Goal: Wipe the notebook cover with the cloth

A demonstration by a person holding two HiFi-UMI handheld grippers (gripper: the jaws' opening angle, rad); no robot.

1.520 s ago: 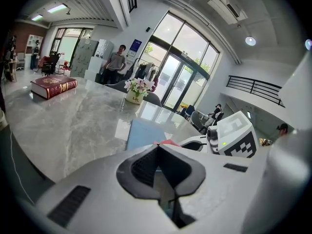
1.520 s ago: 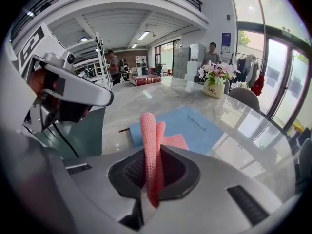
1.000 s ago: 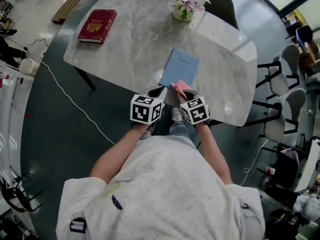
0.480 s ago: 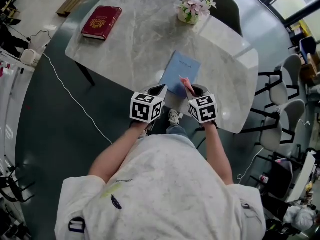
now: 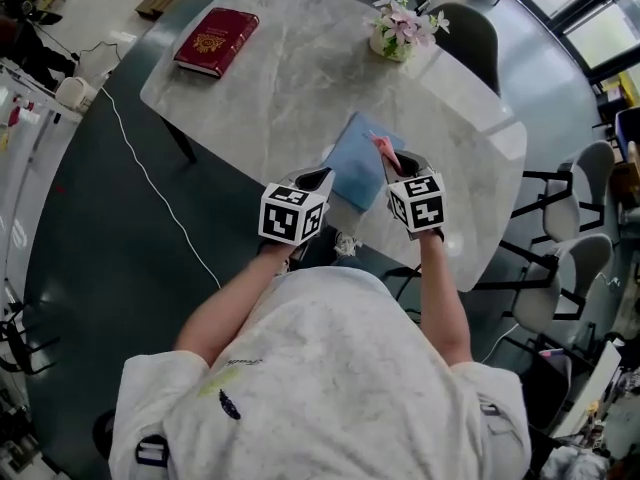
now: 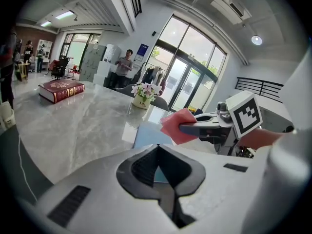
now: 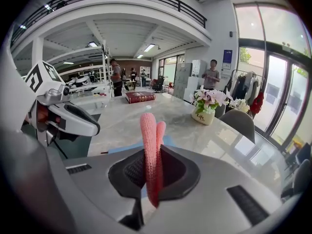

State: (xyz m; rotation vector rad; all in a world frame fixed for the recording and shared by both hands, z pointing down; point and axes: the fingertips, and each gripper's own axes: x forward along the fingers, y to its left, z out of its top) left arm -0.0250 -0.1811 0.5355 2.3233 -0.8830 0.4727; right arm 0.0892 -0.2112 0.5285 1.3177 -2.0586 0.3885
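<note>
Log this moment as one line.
right tool: shut on pink cloth | left tool: shut, empty | blue notebook: on table

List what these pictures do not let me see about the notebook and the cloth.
- Print on the notebook cover: too small in the head view.
- Notebook's near edge: covered by the left gripper body in the left gripper view.
- Whether the cloth touches the cover: the right gripper body hides the contact in the right gripper view.

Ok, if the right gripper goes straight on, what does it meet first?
Probably nothing soon: the right gripper looks level above the blue notebook, pink cloth leading, bare marble table beyond. The red book lies far along that line; height is hard to judge.
</note>
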